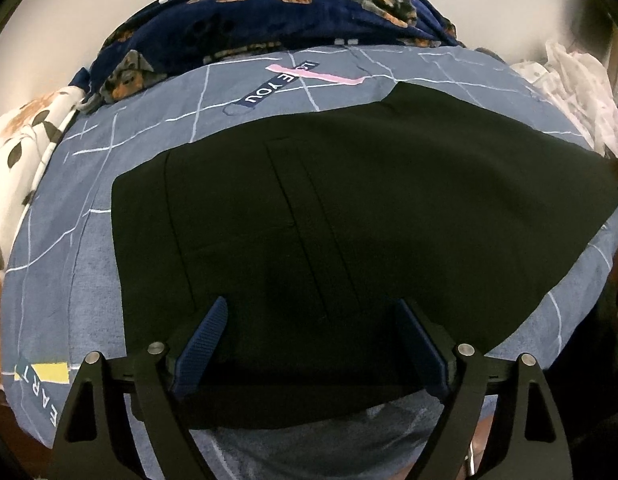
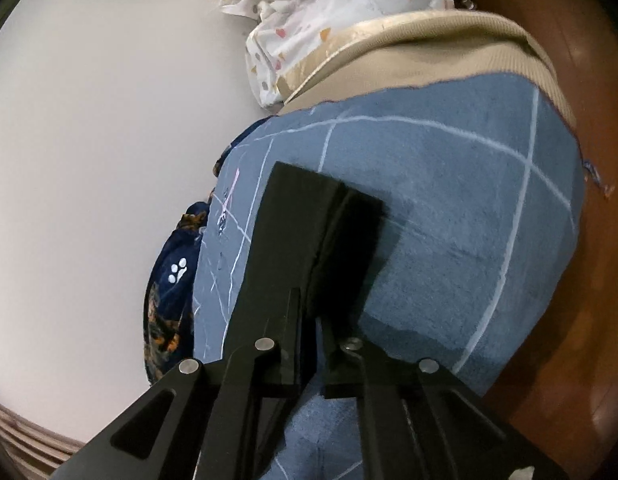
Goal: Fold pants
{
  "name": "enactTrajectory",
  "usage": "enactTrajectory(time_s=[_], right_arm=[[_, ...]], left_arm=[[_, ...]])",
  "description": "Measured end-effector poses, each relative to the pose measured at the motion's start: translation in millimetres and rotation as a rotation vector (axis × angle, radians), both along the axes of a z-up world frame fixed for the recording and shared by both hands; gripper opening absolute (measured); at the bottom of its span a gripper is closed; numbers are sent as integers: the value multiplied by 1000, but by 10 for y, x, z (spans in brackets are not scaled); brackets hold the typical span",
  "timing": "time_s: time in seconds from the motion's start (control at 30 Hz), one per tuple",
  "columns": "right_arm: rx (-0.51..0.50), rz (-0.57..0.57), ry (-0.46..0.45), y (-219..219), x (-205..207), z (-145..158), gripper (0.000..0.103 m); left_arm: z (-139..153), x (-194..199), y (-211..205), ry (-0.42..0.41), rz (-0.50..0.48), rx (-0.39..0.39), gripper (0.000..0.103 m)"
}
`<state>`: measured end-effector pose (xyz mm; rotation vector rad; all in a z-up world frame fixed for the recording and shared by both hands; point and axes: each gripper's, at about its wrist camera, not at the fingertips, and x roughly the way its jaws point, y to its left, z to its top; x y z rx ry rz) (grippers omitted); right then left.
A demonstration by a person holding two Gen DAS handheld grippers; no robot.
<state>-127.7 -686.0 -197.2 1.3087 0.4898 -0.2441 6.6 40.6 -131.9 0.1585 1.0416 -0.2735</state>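
The black pants (image 1: 309,208) are lying flat on the blue bed sheet (image 1: 69,264), and they are already looking like a folded stack, with the straight edges running side by side; probably they are spread like this so that the next fold can be made cleanly. In the left wrist view the left gripper (image 1: 309,344) is standing with its jaws wide apart over the near edge of the pants. The blue pads (image 1: 205,344) are not pressing the cloth, so it is holding nothing; it seems to be either releasing this edge or preparing to take it. This gripper is pointing steeply down at the bed. In the right wrist view the right gripper (image 2: 309,280) is having its fingers almost together, and a dark end of the pants (image 2: 349,240) is lying just in front of them. Whether the cloth is still pinched between the fingers cannot be told, because all is black there. The right gripper is pointing gently downward along the sheet, toward the beige mattress edge (image 2: 429,48) and the white spotted cloth (image 2: 309,20) behind it.
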Motion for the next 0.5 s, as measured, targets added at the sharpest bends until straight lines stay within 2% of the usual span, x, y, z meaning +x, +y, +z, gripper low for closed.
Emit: enactTrajectory(time_s=[0.17,0.27,0.33,0.43,0.5], right_arm=[[-34,-110,-1,-130,-299,88,17],[-23,-124,5,-200,-414,79,23],[5,-138,-20,-238,-460,53,27],[31,-158,-23,-276,-451,11,41],[32,-149,-20,-271,-364,4,42]], left_arm=[[-1,-19,23,-17,-8,-13,87],[-3,-19,17,-19,-7,-18,88],[-3,-16,15,-19,-7,-20,89],[-4,-17,17,-18,-7,-19,89],[-6,-18,18,-20,-7,-22,89]])
